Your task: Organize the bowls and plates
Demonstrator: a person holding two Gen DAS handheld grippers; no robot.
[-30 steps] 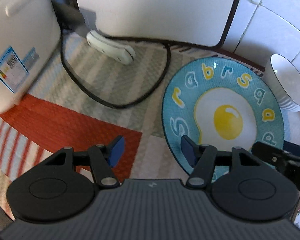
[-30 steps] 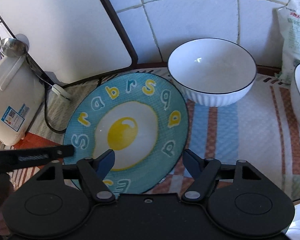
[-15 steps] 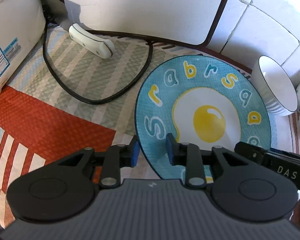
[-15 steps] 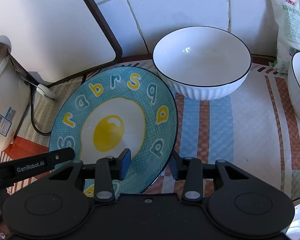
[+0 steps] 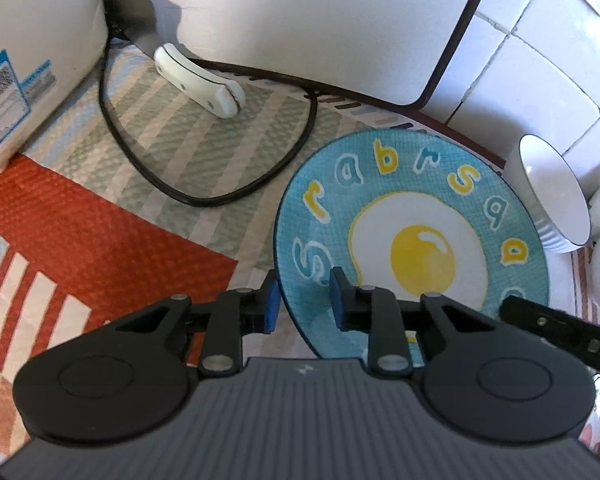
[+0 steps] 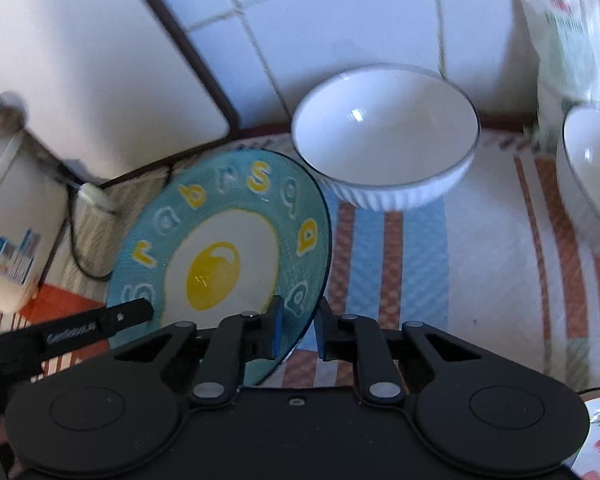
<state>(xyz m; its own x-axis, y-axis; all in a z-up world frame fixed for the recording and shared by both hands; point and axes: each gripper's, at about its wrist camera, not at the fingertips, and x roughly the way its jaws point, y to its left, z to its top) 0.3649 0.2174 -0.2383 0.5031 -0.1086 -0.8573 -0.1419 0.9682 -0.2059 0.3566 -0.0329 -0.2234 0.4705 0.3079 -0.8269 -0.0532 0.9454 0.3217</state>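
A blue plate (image 5: 412,216) with a fried-egg picture and letters is held by both grippers and raised off the striped cloth. My left gripper (image 5: 303,304) is shut on its near left rim. My right gripper (image 6: 298,326) is shut on its near right rim; the plate (image 6: 228,240) tilts up there. A white ribbed bowl (image 6: 384,152) stands behind the plate by the tiled wall; it also shows in the left wrist view (image 5: 552,196). A second white bowl (image 6: 592,176) stands at the right edge.
A white board with a dark frame (image 5: 300,24) leans on the wall. A white appliance (image 5: 32,52) stands at left, with its black cord (image 5: 204,196) and white plug (image 5: 200,80) on the cloth. A green packet (image 6: 572,36) stands at the back right.
Both grippers have closed from wide open onto the plate's near rim. The plate has lifted and tilted. The right wrist view has moved closer to the bowl.
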